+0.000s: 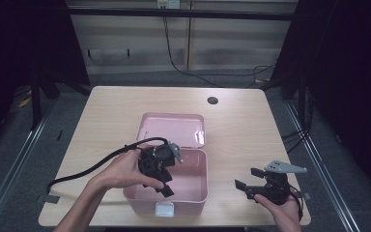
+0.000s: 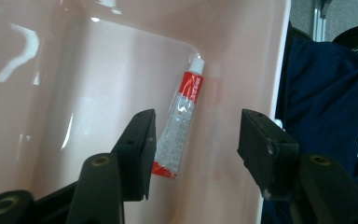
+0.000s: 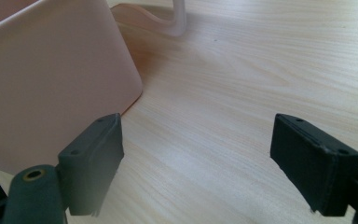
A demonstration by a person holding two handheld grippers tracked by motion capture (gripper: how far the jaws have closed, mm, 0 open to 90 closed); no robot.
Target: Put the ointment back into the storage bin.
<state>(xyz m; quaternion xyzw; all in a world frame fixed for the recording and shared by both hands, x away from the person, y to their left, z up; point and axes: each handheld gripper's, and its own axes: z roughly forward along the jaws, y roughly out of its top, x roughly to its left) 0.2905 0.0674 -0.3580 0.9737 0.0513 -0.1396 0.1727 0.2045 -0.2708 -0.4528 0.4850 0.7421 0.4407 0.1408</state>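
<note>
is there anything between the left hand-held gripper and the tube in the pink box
Nothing visible does. The left hand-held gripper is open inside the pink box, and the red and white tube lies bare on the box's floor beside its wall.

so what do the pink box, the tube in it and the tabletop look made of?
Pink box: likely glossy moulded plastic, with bright glare streaks and rounded corners. Tube: soft plastic or laminate, can't tell which; shiny and creased. Table: wood or wood-look laminate, pale grain lines, matte.

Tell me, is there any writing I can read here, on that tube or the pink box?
Nothing legible.
Tube: white print on its red band and grey print on its body, too blurred to read.
Box: a white clasp at the front, no text visible.
</note>
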